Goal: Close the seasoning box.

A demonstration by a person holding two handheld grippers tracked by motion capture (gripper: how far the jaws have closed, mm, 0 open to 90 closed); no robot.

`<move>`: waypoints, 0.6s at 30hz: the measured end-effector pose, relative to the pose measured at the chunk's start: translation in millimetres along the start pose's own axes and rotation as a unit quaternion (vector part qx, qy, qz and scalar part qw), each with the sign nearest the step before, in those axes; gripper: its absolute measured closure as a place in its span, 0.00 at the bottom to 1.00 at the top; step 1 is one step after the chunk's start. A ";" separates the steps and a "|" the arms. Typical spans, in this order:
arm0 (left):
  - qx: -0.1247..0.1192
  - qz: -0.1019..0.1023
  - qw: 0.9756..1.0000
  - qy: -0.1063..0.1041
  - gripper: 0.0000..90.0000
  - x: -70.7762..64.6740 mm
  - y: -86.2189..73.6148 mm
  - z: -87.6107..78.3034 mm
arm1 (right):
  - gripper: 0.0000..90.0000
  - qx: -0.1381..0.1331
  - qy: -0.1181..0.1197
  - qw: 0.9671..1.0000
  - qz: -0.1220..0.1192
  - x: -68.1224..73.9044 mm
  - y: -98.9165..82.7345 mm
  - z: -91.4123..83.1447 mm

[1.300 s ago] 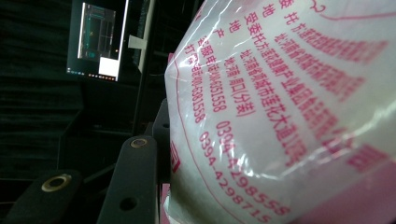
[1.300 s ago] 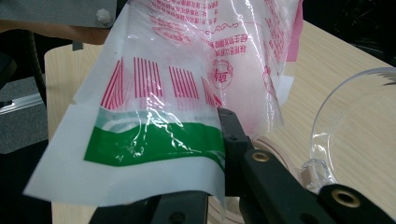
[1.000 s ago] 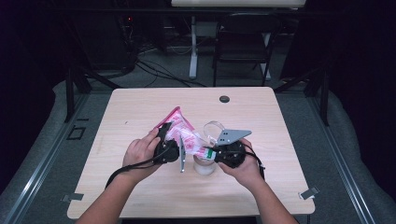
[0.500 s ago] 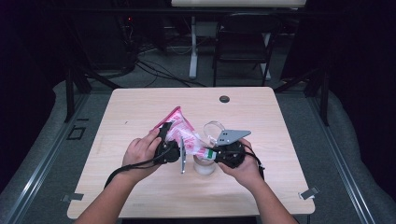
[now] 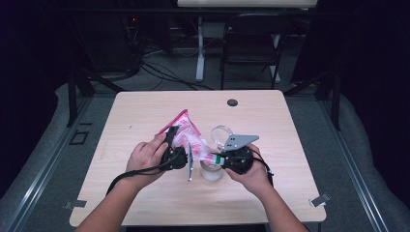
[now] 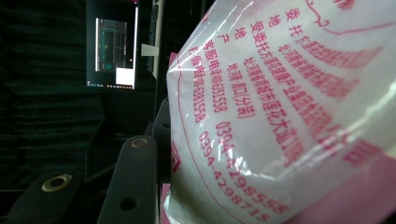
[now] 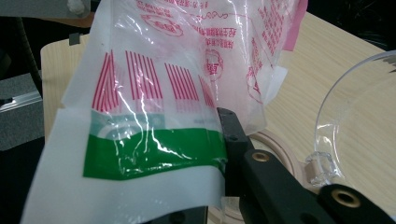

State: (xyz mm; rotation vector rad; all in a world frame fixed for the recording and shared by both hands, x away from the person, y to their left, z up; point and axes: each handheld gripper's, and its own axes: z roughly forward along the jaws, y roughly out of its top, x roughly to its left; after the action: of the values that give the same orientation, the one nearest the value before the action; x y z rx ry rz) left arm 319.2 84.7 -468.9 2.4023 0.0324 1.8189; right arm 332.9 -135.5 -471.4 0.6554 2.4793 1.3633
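Observation:
A clear plastic bag (image 5: 186, 133) with pink print and white grains inside is held tilted above the table between both hands. My left gripper (image 5: 178, 155) is shut on the bag's body; in the left gripper view the bag (image 6: 280, 116) presses against the black finger (image 6: 133, 182). My right gripper (image 5: 218, 159) is shut on the bag's lower end with the green stripe (image 7: 154, 156), one finger (image 7: 233, 135) lying over the film. Under that end stands a clear round container (image 5: 212, 173), with its hinged clear lid (image 7: 359, 107) standing open.
The wooden table (image 5: 270, 121) has a small dark round cap (image 5: 232, 102) near its far edge. A chair (image 5: 254, 43) and cables stand on the dark floor beyond. Cables trail from both grippers toward the near edge.

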 end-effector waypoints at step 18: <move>-0.007 0.011 1.000 0.011 0.69 -1.3 4.2 -1.5 | 1.00 0.005 0.001 1.000 0.004 -3.0 -3.4 1.4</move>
State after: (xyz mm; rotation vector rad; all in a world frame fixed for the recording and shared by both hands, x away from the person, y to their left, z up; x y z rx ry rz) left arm 317.2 80.5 -469.2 2.3831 -0.0035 1.8473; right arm 335.2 -137.5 -475.0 0.6665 2.4894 1.3555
